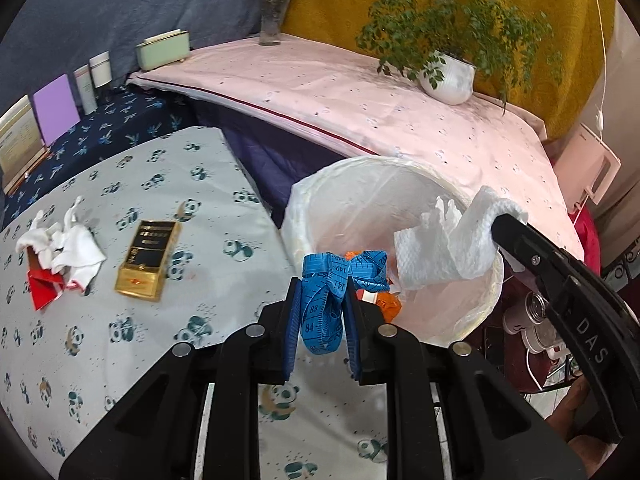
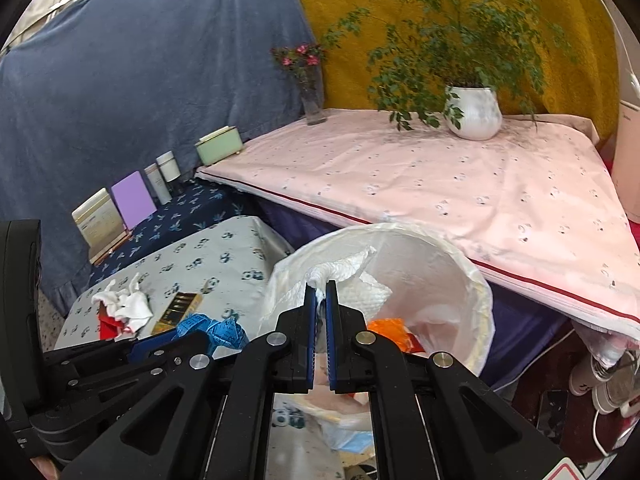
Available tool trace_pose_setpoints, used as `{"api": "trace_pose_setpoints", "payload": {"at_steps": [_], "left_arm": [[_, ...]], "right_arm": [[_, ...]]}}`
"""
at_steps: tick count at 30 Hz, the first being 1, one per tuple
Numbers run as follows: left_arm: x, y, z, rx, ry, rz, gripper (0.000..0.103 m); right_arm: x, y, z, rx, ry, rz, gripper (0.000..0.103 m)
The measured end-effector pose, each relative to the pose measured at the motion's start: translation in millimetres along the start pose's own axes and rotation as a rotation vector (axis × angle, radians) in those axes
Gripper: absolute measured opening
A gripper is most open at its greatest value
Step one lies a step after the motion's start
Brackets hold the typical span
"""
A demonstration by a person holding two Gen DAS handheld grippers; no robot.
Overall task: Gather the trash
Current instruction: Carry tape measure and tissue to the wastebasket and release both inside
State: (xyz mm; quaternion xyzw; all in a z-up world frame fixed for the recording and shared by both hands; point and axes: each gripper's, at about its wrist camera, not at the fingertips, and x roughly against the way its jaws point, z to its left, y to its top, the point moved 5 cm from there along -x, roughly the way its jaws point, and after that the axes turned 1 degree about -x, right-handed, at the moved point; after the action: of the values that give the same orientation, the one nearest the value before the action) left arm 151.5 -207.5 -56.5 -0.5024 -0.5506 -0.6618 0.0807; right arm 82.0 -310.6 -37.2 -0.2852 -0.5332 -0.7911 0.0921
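A blue measuring tape [image 1: 334, 300] is gripped in a bunch by the left claw [image 1: 322, 312], right at the near edge of the trash bin [image 1: 304, 216]. A white paper towel [image 2: 352, 280] is pinched tight by the closed right claw [image 2: 320, 300] and is held over the open bin. The bin is lined with a thin white bag, and something orange [image 2: 388, 330] is seen lying inside it. The bin is set just beside a low bench [image 1: 120, 352] that is covered with a grey panda cloth. On that cloth, a gold box [image 1: 146, 258] is left lying, and near it a heap of crumpled white tissues [image 1: 66, 244] is piled on some red paper [image 1: 44, 290]. Behind the bin, a second bench is spread with a pink cloth [image 1: 360, 92]. A green plant in a white pot [image 1: 448, 78] and a glass vase of pink flowers [image 1: 274, 16] are kept on it. The wall behind is hung with a blue cloth [image 2: 140, 80] and a yellow one [image 2: 360, 20].
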Motion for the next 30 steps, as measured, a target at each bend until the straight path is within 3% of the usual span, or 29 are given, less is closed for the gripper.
{"api": "trace_pose_setpoints", "payload": {"at_steps": [15,16,18,19,24,30], "left_arm": [[-43.1,9.7,-16.5,-0.015,-0.028,0.04,0.021],[-44.3,10.0,-16.0,-0.01,-0.032,0.039,0.023],[-47.2,11.0,-13.1,0.004,-0.031,0.039,0.042],[-47.7,11.1,-11.9,0.011,-0.027,0.035,0.046],[-47.1,11.6,-3.4,0.028,-0.011,0.02,0.054],[-41.7,8.5,13.5,0.059,0.008,0.013,0.054]], "right_arm": [[-25.0,-4.0,-28.0,-0.028,-0.04,0.03,0.004],[-26.7,-4.4,-28.9,-0.031,-0.043,0.031,0.006],[-28.1,-4.1,-31.4,-0.04,-0.05,0.024,0.013],[-28.8,-4.1,-32.6,-0.047,-0.046,0.023,0.018],[-29.8,-3.4,-34.4,-0.056,-0.05,0.018,0.025],[-27.3,-3.6,-26.3,-0.053,-0.043,0.013,0.033]]}}
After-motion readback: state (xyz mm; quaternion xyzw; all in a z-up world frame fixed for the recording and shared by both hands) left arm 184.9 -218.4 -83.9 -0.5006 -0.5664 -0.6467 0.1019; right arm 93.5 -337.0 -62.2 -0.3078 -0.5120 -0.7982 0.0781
